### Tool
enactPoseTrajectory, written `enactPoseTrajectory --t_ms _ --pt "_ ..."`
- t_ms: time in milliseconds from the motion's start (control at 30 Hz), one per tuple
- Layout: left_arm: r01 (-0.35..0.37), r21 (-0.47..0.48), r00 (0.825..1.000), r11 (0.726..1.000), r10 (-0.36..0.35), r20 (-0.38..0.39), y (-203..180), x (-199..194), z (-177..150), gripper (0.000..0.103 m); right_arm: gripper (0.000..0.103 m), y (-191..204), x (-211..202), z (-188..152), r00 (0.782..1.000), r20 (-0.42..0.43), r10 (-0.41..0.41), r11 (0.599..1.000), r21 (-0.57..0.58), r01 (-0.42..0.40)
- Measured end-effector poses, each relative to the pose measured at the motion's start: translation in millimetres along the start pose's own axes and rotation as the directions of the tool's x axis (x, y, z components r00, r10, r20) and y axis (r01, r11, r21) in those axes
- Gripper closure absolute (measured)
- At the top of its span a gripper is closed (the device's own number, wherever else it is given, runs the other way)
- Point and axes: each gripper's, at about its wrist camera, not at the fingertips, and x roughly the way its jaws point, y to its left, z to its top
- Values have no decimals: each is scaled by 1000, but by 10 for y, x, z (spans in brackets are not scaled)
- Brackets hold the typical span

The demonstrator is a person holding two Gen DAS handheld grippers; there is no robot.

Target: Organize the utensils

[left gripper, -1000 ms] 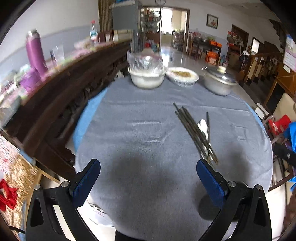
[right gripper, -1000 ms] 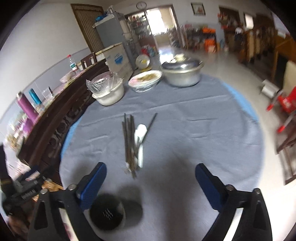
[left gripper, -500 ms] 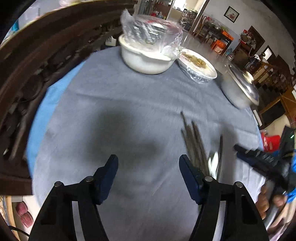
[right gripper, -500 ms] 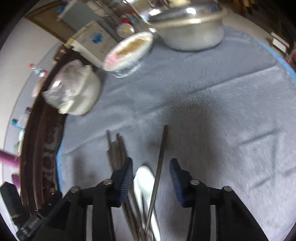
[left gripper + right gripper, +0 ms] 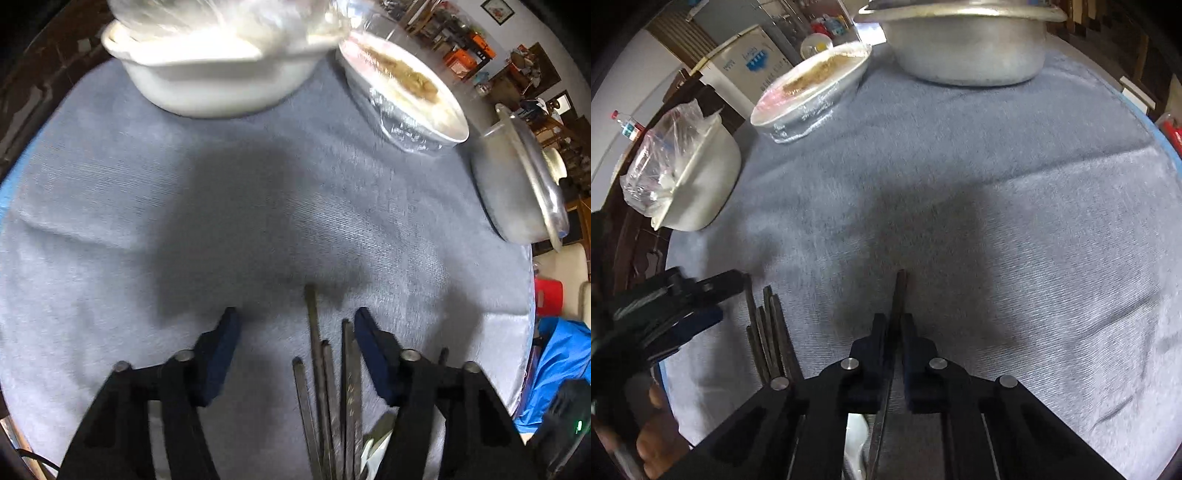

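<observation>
Where black gripper frames fill the lower edge of both views, much lies covered.
Hidden: lower ends of the chopsticks, cut off at the bottom edge and behind the finger mounts; spoon only a pale sliver beside the chopsticks, mostly covered by the left gripper's right finger.
Blurred: white bowl and its plastic wrap, smeared in the left view; sharper in the right view.
Left gripper: jaws closing, pads apart, straddling the chopstick tips without pressing them; bundle nearer its right pad.
Right gripper: clamped together on a single dark stick, tip poking out past the pads, shaft running back between the fingers.
Chopsticks: flat on the grey cloth, just left of the stick as seen from the right wrist.
Around: beyond the chopsticks, white bowl far left, wrapped dish in the middle, metal pot far right, all well apart from them.
In the way: nothing between pads and chopsticks.
Person: fingers on the left gripper's handle, partly in shadow, left of the chopsticks.
</observation>
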Motion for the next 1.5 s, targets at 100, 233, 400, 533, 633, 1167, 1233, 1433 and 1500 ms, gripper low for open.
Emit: enactPoseTrajectory --t_ms 100,233,400,533,633,1167,1233,1433,1500 --pt "15 20 1000 1000 -15 12 -69 7 9 67 95 -143 -133 -34 998 53 41 999 3 -41" --pt "-16 52 999 999 14 39 -118 3 -42 96 95 -313 -408 -100 986 115 123 992 16 -126" --pt "15 68 998 998 -19 60 -90 -79 -136 97 95 -423 -828 -222 958 214 192 981 -20 -192" --pt "41 125 990 991 -57 127 -138 -367 -355 97 96 -510 -1237 -445 922 308 236 971 -49 -232" --pt "58 172 978 983 -90 188 -195 -662 -523 98 96 -549 -1535 -635 887 383 257 966 -71 -249" --pt "5 376 786 926 -237 571 -142 -2519 -2275 99 44 -505 -2012 -1109 890 414 193 981 -82 -175" --pt "-17 395 767 919 -241 594 -166 -2559 -2381 99 34 -488 -1701 -896 931 333 150 989 -62 -137" --pt "-7 429 755 903 -276 594 -107 -2682 -2477 99 71 -310 -639 -364 997 75 3 998 -62 2" --pt "-4 431 750 902 -283 598 -49 -2756 -2500 99 71 -256 -401 -276 998 43 -42 997 -57 44"
